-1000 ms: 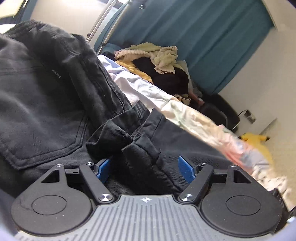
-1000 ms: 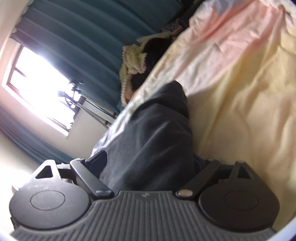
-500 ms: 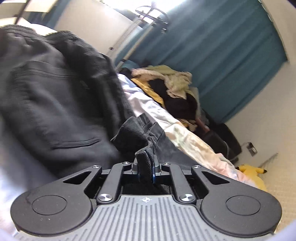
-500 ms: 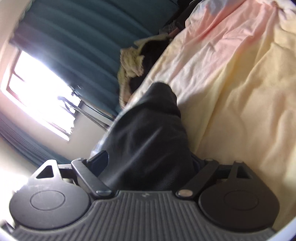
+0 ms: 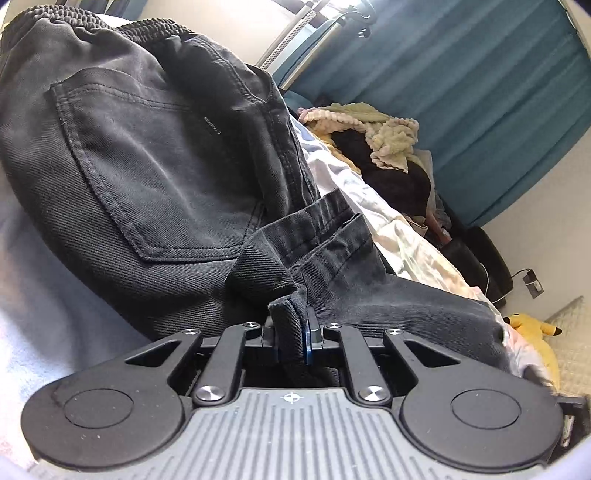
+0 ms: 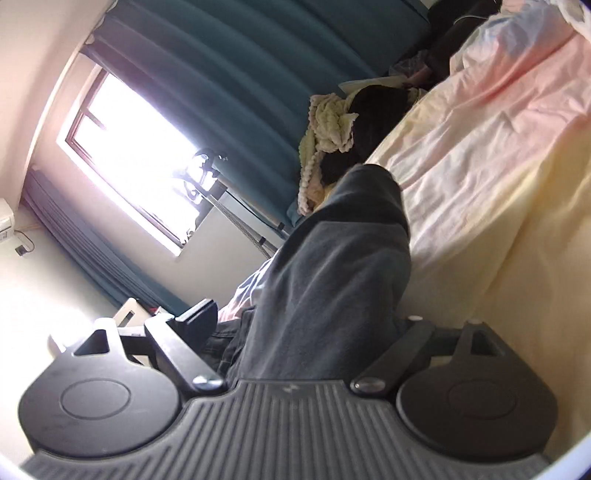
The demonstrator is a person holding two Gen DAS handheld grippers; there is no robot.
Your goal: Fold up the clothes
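Pinching a raised fold of the black jeans point(image 5: 155, 173) in the left gripper point(image 5: 291, 339), lower centre of frame, jaws just closed onto it. Straddling a grey trouser leg point(image 6: 332, 280) with the right gripper point(image 6: 314, 325), jaws wide, unclamped. Folding barely begun, judging by jeans lying crumpled on the pastel bedsheet point(image 6: 498, 155); laundry heap point(image 5: 384, 147) waiting at upper right.

I count 1 pair of black jeans point(image 5: 155, 177) in front of me, with 1 back pocket point(image 5: 147, 166) showing and 1 elastic waistband point(image 5: 122, 27) along its top. Behind it I see 1 heap of other clothes point(image 5: 376, 147), 1 teal curtain point(image 5: 461, 85), 1 pale bedsheet point(image 6: 498, 147), 1 yellow plush toy point(image 5: 532, 326) and 1 wall socket point(image 5: 533, 286). From my right claw's camera I count 1 window point(image 6: 136, 147), and of claws I have 2: my left gripper point(image 5: 291, 339) and my right gripper point(image 6: 306, 325).
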